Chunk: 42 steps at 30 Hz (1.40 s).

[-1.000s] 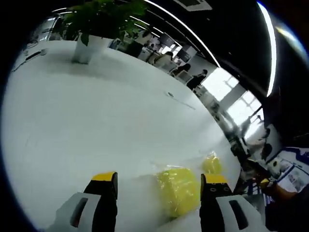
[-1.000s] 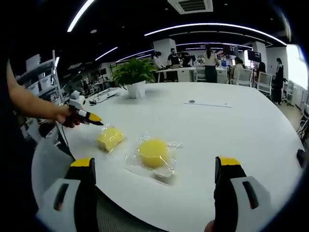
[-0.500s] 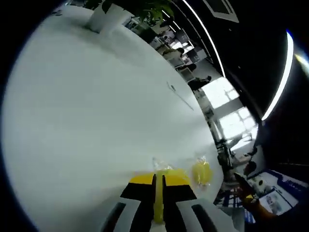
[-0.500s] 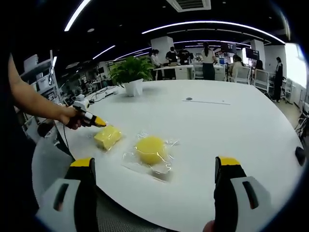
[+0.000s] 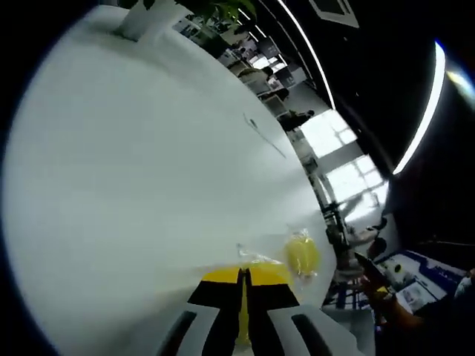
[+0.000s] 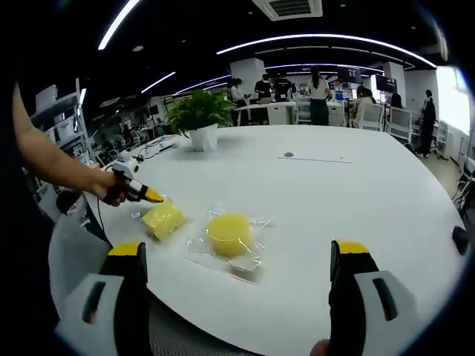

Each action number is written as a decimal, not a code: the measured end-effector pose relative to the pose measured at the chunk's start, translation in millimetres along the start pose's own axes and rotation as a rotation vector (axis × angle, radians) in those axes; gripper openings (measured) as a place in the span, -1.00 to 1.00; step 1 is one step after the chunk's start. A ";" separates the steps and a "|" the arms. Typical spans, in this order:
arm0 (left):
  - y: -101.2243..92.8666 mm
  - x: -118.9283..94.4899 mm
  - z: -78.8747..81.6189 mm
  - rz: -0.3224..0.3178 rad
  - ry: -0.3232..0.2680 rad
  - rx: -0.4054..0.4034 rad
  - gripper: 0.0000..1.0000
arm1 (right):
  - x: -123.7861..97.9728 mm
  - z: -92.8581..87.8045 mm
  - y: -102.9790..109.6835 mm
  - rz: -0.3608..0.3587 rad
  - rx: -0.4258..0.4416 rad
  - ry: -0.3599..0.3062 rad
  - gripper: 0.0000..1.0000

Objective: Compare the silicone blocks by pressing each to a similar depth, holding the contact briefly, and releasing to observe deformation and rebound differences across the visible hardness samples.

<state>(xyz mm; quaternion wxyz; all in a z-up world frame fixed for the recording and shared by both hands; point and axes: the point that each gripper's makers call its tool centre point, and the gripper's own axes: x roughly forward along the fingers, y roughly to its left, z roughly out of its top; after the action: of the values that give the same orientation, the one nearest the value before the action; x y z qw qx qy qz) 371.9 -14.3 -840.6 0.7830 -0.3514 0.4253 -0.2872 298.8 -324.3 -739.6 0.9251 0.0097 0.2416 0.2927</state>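
Observation:
Two yellow silicone samples in clear wrap lie on the white table (image 6: 371,193). The square block (image 6: 163,219) is to the left and the round block (image 6: 228,232) sits beside it on the right. A hand holds my left gripper (image 6: 148,195) with its shut yellow tips against the square block's far left edge. In the left gripper view the jaws of the left gripper (image 5: 243,276) are closed together, with a thin yellow sliver in the slit. The round block (image 5: 302,254) lies just beyond to the right. My right gripper (image 6: 239,252) hovers open near the table's front edge, holding nothing.
A potted plant (image 6: 199,119) stands at the back of the table, and a thin cable (image 6: 315,158) lies further right. A small dark object (image 6: 460,239) sits at the right edge. People and desks are far behind. The table's curved front edge (image 6: 223,326) runs below the blocks.
A second ago the left jaws stood open around the square block. They have since shut and the tips have come down against it. The right gripper has stayed open and still.

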 end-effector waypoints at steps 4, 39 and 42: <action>1.7 0.6 -3.2 0.008 -0.004 -0.017 -1.00 | -5.2 -0.1 -4.5 -0.012 0.008 -0.004 0.93; -174.8 -81.1 75.6 -0.019 -0.335 0.617 -1.00 | 6.8 49.4 19.6 0.085 -0.096 -0.105 0.93; -192.8 -86.2 83.7 -0.042 -0.346 0.644 -1.00 | 6.2 65.7 19.6 0.101 -0.056 -0.148 0.93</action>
<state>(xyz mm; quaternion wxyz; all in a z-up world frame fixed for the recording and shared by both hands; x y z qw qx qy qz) 374.7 -37.5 -614.7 0.9078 -0.1390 0.1669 -0.3587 322.4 -296.6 -681.2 0.9244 0.0178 0.1636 0.3440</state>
